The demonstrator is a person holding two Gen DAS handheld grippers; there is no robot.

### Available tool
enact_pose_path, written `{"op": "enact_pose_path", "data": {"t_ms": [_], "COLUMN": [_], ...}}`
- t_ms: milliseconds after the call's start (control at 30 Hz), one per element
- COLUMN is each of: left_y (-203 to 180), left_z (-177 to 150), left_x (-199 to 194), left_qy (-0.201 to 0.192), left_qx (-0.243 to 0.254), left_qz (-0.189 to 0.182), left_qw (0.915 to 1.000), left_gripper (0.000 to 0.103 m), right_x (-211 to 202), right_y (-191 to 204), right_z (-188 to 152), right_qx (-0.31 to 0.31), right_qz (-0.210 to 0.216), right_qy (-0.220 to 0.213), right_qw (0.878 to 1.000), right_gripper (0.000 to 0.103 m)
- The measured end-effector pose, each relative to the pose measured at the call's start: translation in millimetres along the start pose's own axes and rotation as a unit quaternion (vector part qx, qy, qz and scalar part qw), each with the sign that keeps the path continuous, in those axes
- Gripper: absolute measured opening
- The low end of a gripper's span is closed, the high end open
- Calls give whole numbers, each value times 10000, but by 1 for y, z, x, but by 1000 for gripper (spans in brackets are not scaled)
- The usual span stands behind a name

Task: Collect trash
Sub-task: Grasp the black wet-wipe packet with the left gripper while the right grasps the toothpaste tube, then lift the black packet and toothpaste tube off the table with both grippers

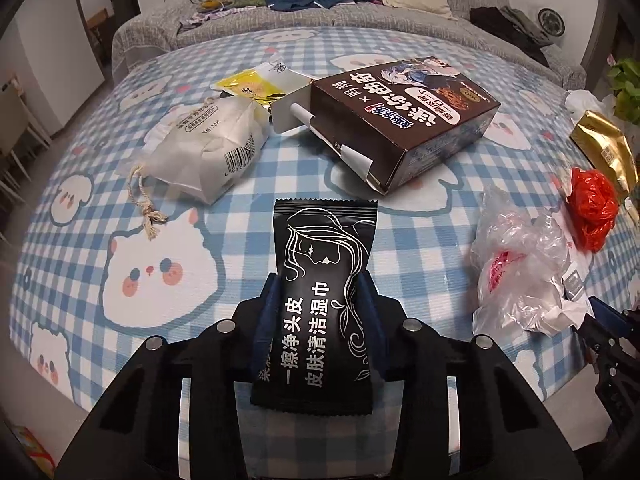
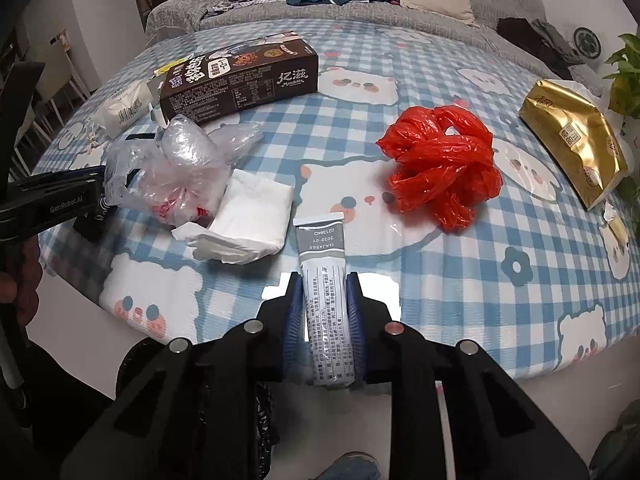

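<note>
A black wet-wipe packet (image 1: 320,248) with a white line drawing lies lengthwise between the blue pads of my left gripper (image 1: 320,280), which is shut on it over the blue checked tablecloth (image 1: 280,184). In the right wrist view my right gripper (image 2: 324,280) is shut on a grey tube (image 2: 322,248), whose crimped end points away from me. More trash lies around: a brown snack box (image 1: 404,120), a white drawstring pouch (image 1: 208,148), a yellow wrapper (image 1: 248,84), a clear plastic bag (image 2: 176,168), a folded white tissue (image 2: 252,216) and a crumpled red plastic bag (image 2: 440,160).
A gold pack (image 2: 572,136) lies at the table's right edge beside a green plant (image 2: 628,76). A grey sofa (image 1: 400,12) strewn with clothes and a cushion runs behind the table. The table's near edge sits just under both grippers.
</note>
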State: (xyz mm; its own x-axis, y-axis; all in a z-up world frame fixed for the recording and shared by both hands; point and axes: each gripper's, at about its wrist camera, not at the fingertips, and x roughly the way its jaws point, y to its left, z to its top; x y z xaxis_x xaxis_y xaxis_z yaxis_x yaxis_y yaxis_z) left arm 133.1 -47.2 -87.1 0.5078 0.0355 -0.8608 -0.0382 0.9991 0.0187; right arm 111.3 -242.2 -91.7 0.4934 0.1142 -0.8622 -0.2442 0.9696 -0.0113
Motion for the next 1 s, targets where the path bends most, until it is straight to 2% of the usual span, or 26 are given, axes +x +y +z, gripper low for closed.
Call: {"op": "enact_pose_path", "data": {"t_ms": [300,700,1000], "left_y": [5,4,7], "left_z": [-1,-2,-9], "left_x": [-1,-4,-19], "left_qy": [-22,41,-10], "left_qx": [-93,-109,-105], "left_qz": [-12,-186,-150], "left_qw": [10000,9998,9998], "left_gripper": [22,20,20], "right_x": [0,-2,-6], "right_y": [1,0,0], "right_z": [1,2,2], "right_qx": [6,84,207], "right_qz": [-32,-62,-103], "right_qy": [-8,-19,-42], "right_qw": [10000,9999,9997], "right_gripper": [22,22,22]}}
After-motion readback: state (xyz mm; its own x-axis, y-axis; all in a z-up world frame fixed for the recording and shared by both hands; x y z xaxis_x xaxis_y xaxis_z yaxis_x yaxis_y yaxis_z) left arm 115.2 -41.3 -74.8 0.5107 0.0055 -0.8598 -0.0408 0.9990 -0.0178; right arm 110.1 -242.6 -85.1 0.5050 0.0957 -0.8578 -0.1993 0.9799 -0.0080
